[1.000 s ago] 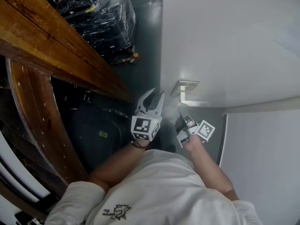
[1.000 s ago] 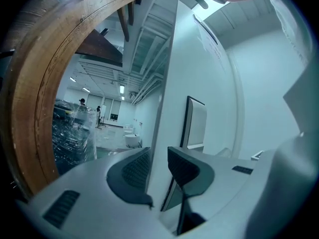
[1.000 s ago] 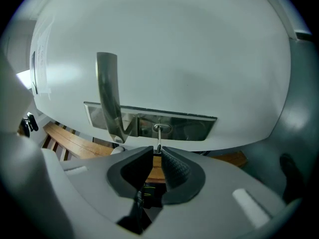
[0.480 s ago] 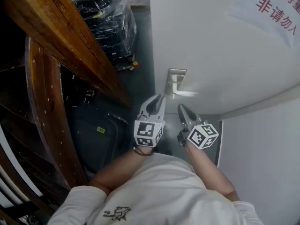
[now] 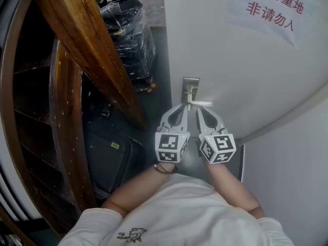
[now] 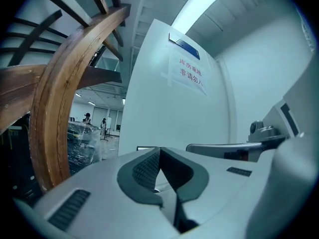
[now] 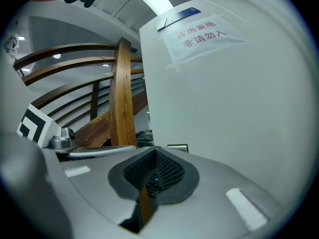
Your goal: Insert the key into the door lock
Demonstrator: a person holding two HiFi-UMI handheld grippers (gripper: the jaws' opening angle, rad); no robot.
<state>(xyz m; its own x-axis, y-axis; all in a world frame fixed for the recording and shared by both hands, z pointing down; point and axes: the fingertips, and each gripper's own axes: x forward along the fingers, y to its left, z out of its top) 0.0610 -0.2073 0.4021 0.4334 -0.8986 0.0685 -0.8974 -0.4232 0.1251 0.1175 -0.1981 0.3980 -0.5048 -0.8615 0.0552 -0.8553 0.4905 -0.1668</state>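
Evidently early on: gripping what looks like the key point(image 7: 151, 181), small and dark, in the clamped right tool point(image 5: 200, 110) just below the lever handle point(image 5: 201, 104) and lock plate point(image 5: 190, 84) near the edge of the white door point(image 5: 246, 60), left tool point(image 5: 180, 109) closed on nothing alongside, insertion not yet begun.

My left gripper point(image 5: 180, 109) and right gripper point(image 5: 201, 110) are alike: pale grey plastic shells, each tapering to two curved jaws lined with dark, cross-hatched pads point(image 6: 147, 168). Behind the jaws, each carries a white cube point(image 5: 171, 147) printed with black square markers. A dark ribbed slot point(image 6: 70, 209) is set into the left shell, and the right shell has a small white rectangular label point(image 7: 244, 209). I wear a white shirt point(image 5: 184, 214) with a small dark print point(image 5: 128, 234) on the front. Its sleeves end about the elbow. A thin dark band point(image 5: 164, 169) circles my left wrist.
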